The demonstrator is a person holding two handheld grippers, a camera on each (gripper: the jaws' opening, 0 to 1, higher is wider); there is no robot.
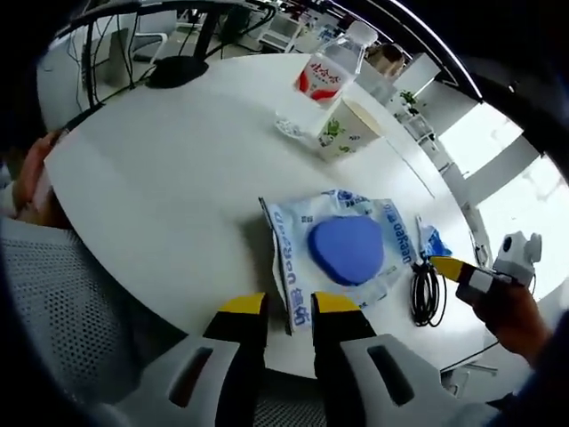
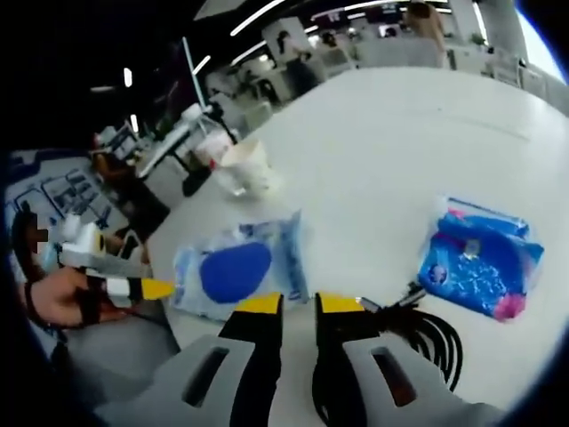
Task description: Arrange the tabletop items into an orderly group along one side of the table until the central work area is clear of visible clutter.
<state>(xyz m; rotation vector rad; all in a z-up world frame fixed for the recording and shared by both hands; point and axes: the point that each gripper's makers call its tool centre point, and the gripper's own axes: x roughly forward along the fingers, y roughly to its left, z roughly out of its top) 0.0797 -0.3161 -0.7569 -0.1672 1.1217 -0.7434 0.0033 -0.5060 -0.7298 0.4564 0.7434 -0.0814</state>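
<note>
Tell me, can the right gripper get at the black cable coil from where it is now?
Probably yes. The right gripper sits right beside the black cable coil at the table edge, with nothing between them; its jaws stand only narrowly apart.

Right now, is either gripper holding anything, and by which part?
Nothing is held. The left gripper hangs at the clear bag's near edge; the right gripper sits beside the black cable.

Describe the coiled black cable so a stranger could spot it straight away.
On the white table, find the clear packet with a blue pad. The black cable lies coiled beside it near the table edge, the one dark, thin, looped thing among pale packets.
</note>
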